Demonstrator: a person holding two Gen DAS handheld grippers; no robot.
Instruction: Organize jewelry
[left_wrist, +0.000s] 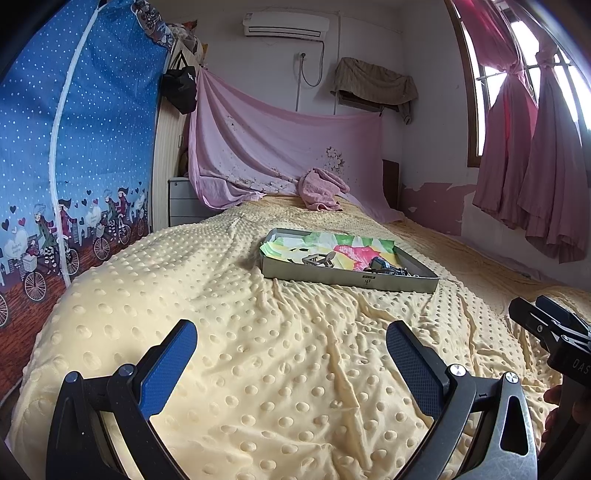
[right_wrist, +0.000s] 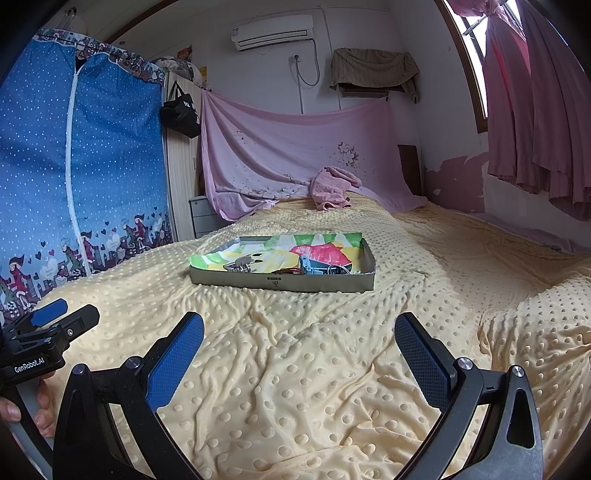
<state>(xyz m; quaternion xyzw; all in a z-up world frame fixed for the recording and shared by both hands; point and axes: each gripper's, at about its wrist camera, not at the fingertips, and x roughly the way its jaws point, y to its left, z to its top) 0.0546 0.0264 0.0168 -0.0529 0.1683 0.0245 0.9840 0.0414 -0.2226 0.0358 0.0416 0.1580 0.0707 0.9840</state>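
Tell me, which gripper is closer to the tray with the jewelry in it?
Hard to call; perhaps the right. The right gripper faces the tray almost straight on, fingers open. The left gripper, also open, sits back with the tray ahead toward its right.

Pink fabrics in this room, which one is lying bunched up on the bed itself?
The small pink towel, crumpled in a heap at the head of the bed. The pink sheet hangs on the wall behind it, and the pink curtains hang at the window.

You are in a home bedroom. Listed: bed under a yellow dotted blanket (right_wrist: 332, 369), zippered fabric wardrobe (right_wrist: 74, 166), wall air conditioner (right_wrist: 272, 32), pink curtains (right_wrist: 535, 110), small drawer unit (right_wrist: 203, 218).
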